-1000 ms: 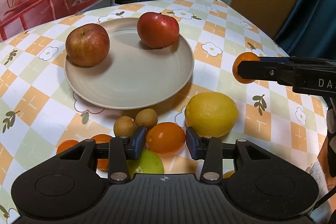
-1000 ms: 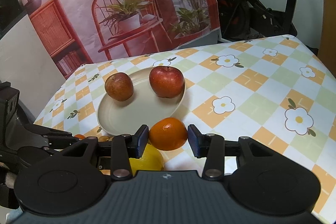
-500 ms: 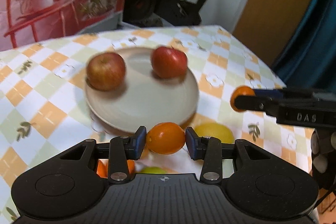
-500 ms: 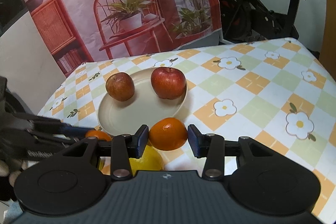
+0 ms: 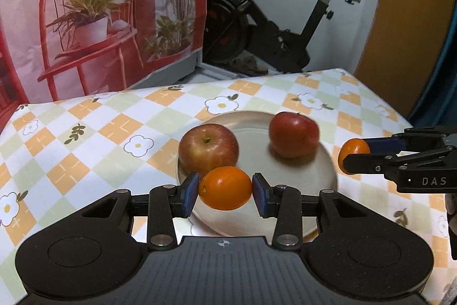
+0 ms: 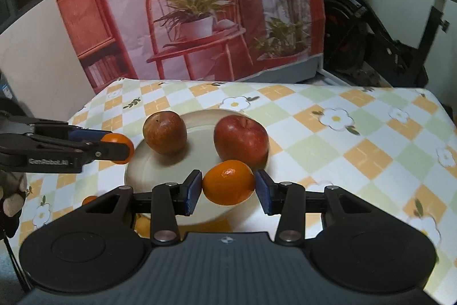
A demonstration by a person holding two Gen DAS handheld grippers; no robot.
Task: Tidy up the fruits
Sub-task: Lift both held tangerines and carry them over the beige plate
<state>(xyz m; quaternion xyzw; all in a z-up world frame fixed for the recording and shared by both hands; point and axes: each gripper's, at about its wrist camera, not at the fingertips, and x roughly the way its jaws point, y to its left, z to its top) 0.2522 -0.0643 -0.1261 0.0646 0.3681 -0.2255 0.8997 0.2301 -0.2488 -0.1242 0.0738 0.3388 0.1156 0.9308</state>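
Carry step: my left fingers grip one orange, my right fingers another orange, both above the plate at six o'clock. Next I lower each onto bare plate beside the apples, then release.

The plate at frame centre looks smooth, matt ceramic; the apples are glossy; the tabletop wears patterned cloth; each gripper is matt black plastic.

Left gripper: black body, blue pads, silver screws.
Right gripper: black, blue pads, white "DAS" lettering.
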